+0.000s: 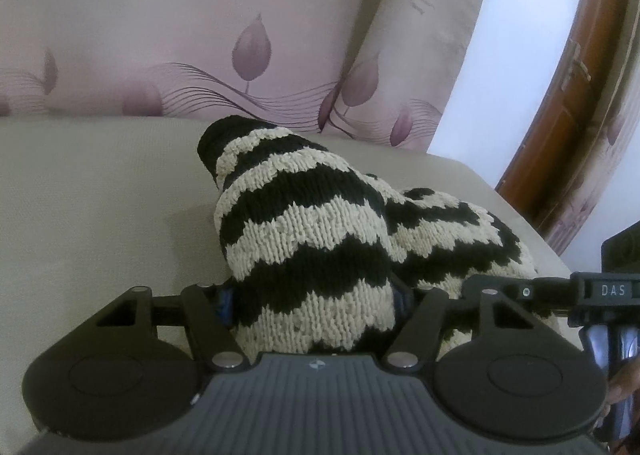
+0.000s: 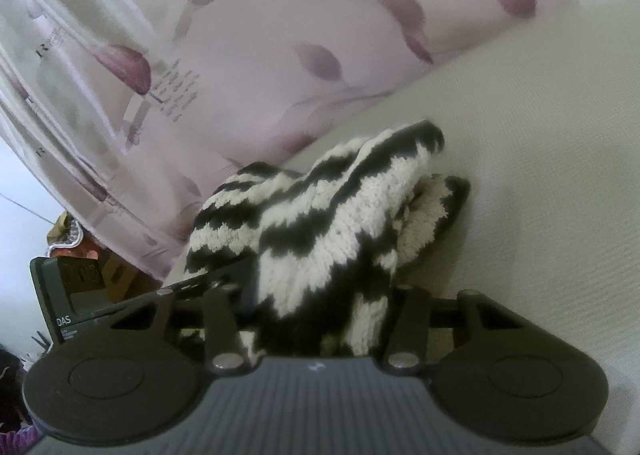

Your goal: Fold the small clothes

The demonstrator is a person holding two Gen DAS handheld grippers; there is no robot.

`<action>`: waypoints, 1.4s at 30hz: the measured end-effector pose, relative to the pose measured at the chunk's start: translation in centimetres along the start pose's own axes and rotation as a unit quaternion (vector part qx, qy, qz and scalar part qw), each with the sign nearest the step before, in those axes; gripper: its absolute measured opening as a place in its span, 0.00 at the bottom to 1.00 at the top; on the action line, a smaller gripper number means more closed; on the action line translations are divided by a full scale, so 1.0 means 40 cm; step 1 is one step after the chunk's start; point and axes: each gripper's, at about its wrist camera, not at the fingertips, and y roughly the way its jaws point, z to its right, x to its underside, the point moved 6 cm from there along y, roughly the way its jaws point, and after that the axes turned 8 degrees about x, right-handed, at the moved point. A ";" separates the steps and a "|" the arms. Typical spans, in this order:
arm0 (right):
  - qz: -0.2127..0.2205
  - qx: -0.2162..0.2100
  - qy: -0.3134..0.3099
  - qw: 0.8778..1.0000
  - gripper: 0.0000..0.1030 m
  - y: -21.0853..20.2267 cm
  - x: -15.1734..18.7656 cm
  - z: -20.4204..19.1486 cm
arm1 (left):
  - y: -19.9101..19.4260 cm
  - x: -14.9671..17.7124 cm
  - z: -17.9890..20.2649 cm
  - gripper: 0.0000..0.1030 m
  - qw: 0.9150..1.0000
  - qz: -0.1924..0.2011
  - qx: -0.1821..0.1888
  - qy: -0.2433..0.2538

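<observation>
A small knit garment (image 1: 320, 215) with black and cream zigzag stripes lies bunched on a beige seat cushion (image 1: 100, 195). My left gripper (image 1: 314, 295) is shut on its near end, and the wool bulges up between the two fingers. In the right wrist view the same knit garment (image 2: 320, 223) rises in a folded heap, with my right gripper (image 2: 320, 295) shut on another part of it. Each gripper's fingertips are hidden by the wool. The right gripper's body (image 1: 600, 291) shows at the edge of the left view, and the left gripper's body (image 2: 64, 295) at the edge of the right view.
A backrest (image 1: 180, 35) with pink tulip print stands behind the cushion, with a matching pillow (image 1: 400, 55) at its right. A brown wooden door (image 1: 560, 95) and a white wall lie beyond the cushion's right edge. Cluttered items (image 2: 80, 251) sit past the seat's left side.
</observation>
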 end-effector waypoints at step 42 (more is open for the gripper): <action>-0.040 -0.019 0.018 0.999 0.42 0.007 0.282 -0.235 | -0.361 0.146 -0.094 0.73 0.996 0.006 -0.090 -0.017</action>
